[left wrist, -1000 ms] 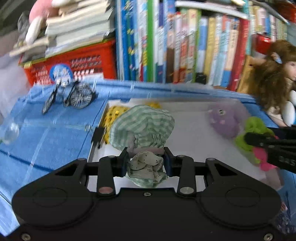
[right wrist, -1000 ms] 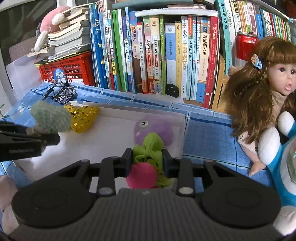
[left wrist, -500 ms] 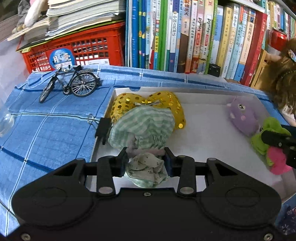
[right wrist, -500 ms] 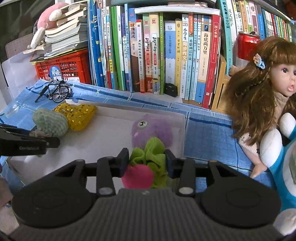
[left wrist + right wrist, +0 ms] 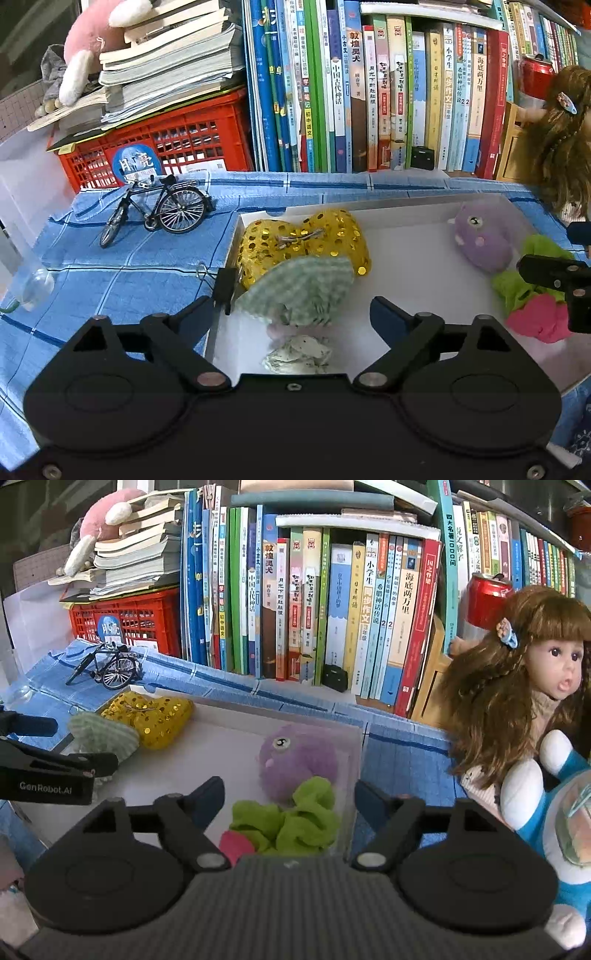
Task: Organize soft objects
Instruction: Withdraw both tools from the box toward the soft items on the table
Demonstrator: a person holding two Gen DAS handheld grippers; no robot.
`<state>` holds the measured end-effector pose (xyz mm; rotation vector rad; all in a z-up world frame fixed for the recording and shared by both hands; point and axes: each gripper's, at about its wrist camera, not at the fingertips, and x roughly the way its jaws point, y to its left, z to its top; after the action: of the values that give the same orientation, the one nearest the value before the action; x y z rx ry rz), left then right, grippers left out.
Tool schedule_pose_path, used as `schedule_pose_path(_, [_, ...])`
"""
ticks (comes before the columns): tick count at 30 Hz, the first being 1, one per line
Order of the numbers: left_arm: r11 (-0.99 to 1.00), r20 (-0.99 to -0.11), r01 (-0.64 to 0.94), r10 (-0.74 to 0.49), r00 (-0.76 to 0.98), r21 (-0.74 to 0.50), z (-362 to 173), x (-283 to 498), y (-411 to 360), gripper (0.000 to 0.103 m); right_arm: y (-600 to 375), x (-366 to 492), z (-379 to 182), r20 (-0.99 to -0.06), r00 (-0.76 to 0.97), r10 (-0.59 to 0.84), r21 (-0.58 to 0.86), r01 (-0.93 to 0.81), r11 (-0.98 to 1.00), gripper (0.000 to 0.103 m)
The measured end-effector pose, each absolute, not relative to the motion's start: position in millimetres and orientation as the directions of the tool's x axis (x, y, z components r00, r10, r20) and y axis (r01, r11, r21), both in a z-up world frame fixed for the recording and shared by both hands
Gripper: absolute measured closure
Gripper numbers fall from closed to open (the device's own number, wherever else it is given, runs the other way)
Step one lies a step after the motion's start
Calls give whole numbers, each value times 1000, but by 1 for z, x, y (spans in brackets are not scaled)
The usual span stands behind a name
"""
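Both hand-held grippers sprung apart since earlier: left (image 5: pixel 291 314) released checked mushroom toy (image 5: pixel 295 291), right (image 5: pixel 290 794) released green-pink toy (image 5: pixel 291 823) in tray (image 5: pixel 406 280).

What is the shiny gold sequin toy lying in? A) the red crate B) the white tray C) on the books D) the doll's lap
B: the gold sequin toy lies on the floor of the white tray, at its far left corner, partly under the green checked cloth toy.
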<state>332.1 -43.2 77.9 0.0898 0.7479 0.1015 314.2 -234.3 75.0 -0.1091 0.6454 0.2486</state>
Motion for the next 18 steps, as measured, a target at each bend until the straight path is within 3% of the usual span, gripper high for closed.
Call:
schedule_pose_path(6, [997,-690,-71,78,719,39,83,327,-36,12,-238,307,83,-591,784,193,-15,-249,968,13])
schedule_pose_path(13, [997,-636,-71,77,768,36,104,307,-38,12,-244,292,91,-568,803,181,-18,-231,973,0])
schedule_pose_path(18, [999,-599,-48,45,799,11,117,288,-41,8,-248,283,90,-575,803,156,-17,-203,979,0])
